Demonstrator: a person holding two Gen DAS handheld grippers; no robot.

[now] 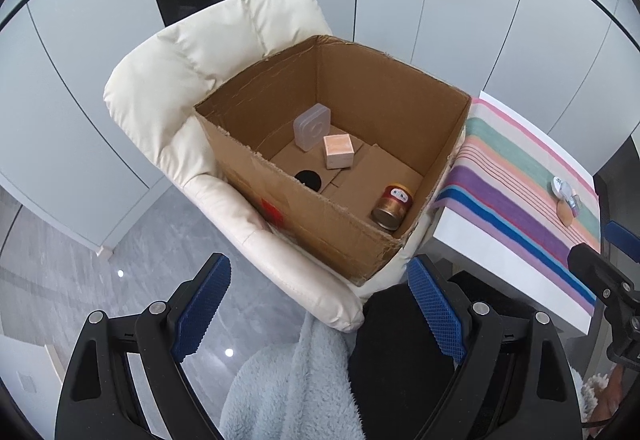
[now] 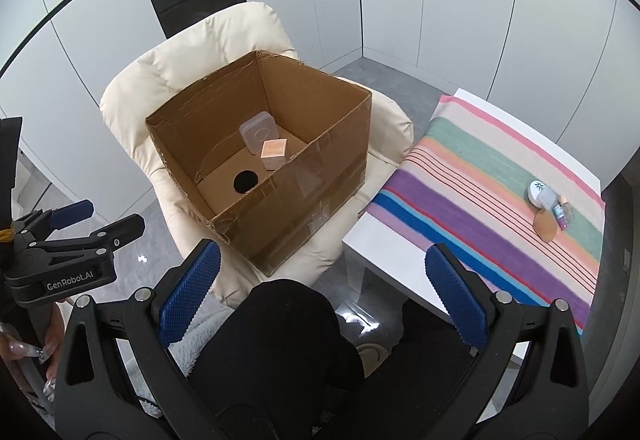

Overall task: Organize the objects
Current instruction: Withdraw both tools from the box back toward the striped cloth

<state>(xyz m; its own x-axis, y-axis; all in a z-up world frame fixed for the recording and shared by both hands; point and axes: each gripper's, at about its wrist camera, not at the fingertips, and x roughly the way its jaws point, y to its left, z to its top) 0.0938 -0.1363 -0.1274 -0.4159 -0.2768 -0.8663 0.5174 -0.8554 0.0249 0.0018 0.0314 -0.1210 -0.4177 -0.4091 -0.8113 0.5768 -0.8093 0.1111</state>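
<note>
An open cardboard box [image 1: 304,216] [image 2: 280,224] sits on a cream armchair [image 1: 192,80] [image 2: 132,96]. Inside lie a translucent plastic case [image 1: 312,126] [image 2: 258,132], a small pink box [image 1: 338,151] [image 2: 273,152] and a gold and red can [image 1: 393,206]. On the striped cloth [image 1: 520,192] [image 2: 480,200] lie a white round container [image 1: 559,186] [image 2: 538,192], a small tube [image 2: 560,216] and a tan oval piece [image 1: 566,214] [image 2: 546,226]. My left gripper [image 1: 318,304] is open and empty, in front of the box. My right gripper [image 2: 322,292] is open and empty, in front of the box and table.
The cloth covers a white table [image 2: 384,256] to the right of the armchair. The person's dark trousers [image 2: 280,340] and a light blue fleece [image 1: 288,380] lie below the grippers. White wall panels stand behind. The left gripper also shows at the left edge of the right wrist view [image 2: 76,236].
</note>
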